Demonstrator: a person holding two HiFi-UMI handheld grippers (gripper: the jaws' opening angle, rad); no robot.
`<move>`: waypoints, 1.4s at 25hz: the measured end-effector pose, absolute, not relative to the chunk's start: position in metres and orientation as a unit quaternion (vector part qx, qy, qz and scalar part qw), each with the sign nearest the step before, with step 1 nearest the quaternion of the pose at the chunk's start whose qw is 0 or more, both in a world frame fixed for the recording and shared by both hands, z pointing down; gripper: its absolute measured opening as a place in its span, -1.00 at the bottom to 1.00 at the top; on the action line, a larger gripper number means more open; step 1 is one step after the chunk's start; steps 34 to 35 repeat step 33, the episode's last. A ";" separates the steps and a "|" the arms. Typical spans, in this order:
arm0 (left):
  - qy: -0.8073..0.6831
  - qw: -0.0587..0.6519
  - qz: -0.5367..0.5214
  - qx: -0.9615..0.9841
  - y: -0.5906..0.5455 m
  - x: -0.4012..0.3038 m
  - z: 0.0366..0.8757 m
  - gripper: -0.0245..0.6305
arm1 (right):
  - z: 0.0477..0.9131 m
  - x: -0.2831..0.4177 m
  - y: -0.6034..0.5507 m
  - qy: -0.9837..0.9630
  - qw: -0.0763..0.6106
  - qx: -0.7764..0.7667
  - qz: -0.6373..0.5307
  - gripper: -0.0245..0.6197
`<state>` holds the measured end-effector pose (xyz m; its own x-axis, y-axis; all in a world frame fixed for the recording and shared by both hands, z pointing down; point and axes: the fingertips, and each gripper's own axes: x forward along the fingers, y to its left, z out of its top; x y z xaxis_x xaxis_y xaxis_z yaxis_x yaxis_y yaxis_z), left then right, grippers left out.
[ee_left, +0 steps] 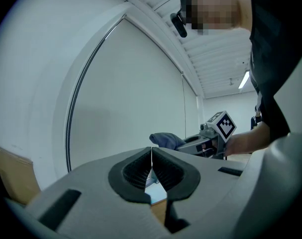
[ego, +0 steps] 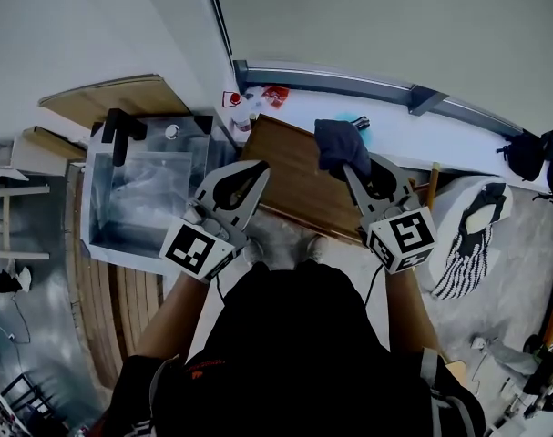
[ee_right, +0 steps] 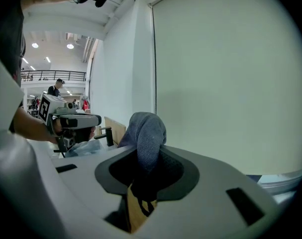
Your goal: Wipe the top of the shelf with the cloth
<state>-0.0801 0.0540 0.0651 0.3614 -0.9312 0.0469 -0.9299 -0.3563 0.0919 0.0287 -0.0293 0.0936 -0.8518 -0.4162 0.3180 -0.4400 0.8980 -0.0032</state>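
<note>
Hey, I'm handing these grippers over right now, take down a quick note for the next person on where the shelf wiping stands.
Left gripper: fingers together, nothing between them, held by the near left edge of the brown wooden shelf top.
Right gripper: shut on the dark blue-grey cloth, which bunches up past the fingers over the far right part of the shelf top.
Done: cloth is in hand and at the shelf.
Left: the wiping. The pictures do not show whether the cloth touches the wood or how much is wiped.
</note>
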 end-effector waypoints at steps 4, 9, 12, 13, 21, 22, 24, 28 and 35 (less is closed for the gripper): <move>-0.562 0.056 -0.009 0.825 0.054 -0.079 0.068 -0.85 | 0.094 0.025 -0.029 -0.962 0.155 0.223 0.040 -0.64; -0.561 0.061 -0.010 0.825 0.053 -0.079 0.069 -0.85 | 0.096 0.020 -0.028 -0.962 0.161 0.217 0.040 -0.64; -0.562 0.060 -0.011 0.825 0.054 -0.080 0.069 -0.85 | 0.097 0.019 -0.027 -0.962 0.163 0.214 0.041 -0.64; -0.563 0.061 -0.011 0.824 0.054 -0.080 0.070 -0.85 | 0.098 0.019 -0.027 -0.962 0.163 0.214 0.041 -0.64; -0.566 0.063 -0.012 0.822 0.053 -0.081 0.070 -0.85 | 0.098 0.017 -0.029 -0.963 0.164 0.211 0.041 -0.64; -0.566 0.063 -0.012 0.822 0.052 -0.082 0.070 -0.85 | 0.098 0.016 -0.029 -0.963 0.164 0.211 0.041 -0.64; -0.565 0.063 -0.012 0.822 0.052 -0.082 0.071 -0.85 | 0.099 0.015 -0.028 -0.963 0.164 0.210 0.041 -0.64; -0.564 0.063 -0.012 0.824 0.053 -0.081 0.072 -0.85 | 0.101 0.015 -0.027 -0.963 0.164 0.209 0.043 -0.64; -0.562 0.061 -0.013 0.825 0.048 -0.082 0.072 -0.85 | 0.101 0.015 -0.030 -0.963 0.164 0.211 0.042 -0.64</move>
